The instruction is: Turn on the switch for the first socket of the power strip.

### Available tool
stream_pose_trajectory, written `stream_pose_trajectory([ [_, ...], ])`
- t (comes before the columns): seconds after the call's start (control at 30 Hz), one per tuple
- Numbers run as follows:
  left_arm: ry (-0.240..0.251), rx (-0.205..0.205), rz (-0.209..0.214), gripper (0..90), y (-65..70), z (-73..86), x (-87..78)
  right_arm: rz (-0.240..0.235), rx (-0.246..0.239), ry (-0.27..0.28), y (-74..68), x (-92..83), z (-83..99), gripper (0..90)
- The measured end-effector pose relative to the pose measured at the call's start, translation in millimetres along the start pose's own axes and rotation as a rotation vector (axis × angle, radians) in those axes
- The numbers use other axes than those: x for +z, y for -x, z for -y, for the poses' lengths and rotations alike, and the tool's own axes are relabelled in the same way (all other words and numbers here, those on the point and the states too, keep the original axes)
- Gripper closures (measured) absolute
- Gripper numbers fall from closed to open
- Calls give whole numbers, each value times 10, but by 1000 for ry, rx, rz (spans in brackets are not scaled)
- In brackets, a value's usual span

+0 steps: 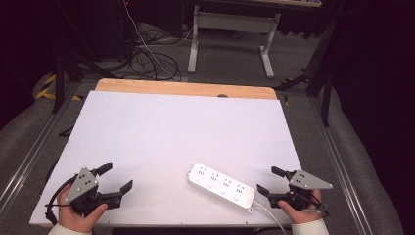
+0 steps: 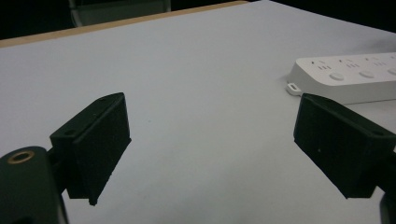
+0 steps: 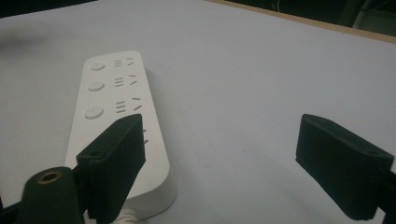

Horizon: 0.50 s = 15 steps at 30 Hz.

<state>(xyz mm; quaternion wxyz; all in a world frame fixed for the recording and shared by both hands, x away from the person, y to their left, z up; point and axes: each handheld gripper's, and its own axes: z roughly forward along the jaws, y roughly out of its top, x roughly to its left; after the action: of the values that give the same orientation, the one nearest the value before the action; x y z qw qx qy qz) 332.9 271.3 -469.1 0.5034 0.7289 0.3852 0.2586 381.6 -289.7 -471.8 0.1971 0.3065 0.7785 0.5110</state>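
The white-covered counter [image 1: 171, 132] carries one item: a white power strip [image 1: 221, 185] with four socket groups, lying diagonally near the front edge, right of centre. Its white cable [image 1: 271, 215] exits the right end and runs off the front edge. The left tool [image 1: 113, 178] rests at the front-left corner in the person's left hand [image 1: 78, 208], jaws spread wide and empty, well apart from the strip. The right tool [image 1: 270, 181] sits at the front-right corner in the right hand [image 1: 301, 208], jaws likewise wide and empty, just beside the strip's cable end. In the right gripper view, one jaw overlaps the strip's near end [image 3: 116, 140]; contact cannot be determined.
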Motion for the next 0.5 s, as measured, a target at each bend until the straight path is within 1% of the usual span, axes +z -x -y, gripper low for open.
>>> stream_pose_trajectory([
  [0.03,-4,18,-25,116,3,-7,-2,-1,0,1,0,-3,-2,162],
  [0.07,-1,19,-32,119,9,-10,-3,-1,-4,3,0,-6,-3,162],
  [0.2,0,27,-33,119,11,-18,-16,1,-3,7,-2,-16,-13,162],
  [0.23,-2,30,-39,118,7,-21,-22,3,-5,6,-2,-17,-16,162],
  [0.37,10,27,-46,109,5,-12,-20,2,-7,7,0,-21,-22,162],
  [0.5,10,21,-47,109,18,-15,-24,3,-6,7,-1,-28,-32,163],
])
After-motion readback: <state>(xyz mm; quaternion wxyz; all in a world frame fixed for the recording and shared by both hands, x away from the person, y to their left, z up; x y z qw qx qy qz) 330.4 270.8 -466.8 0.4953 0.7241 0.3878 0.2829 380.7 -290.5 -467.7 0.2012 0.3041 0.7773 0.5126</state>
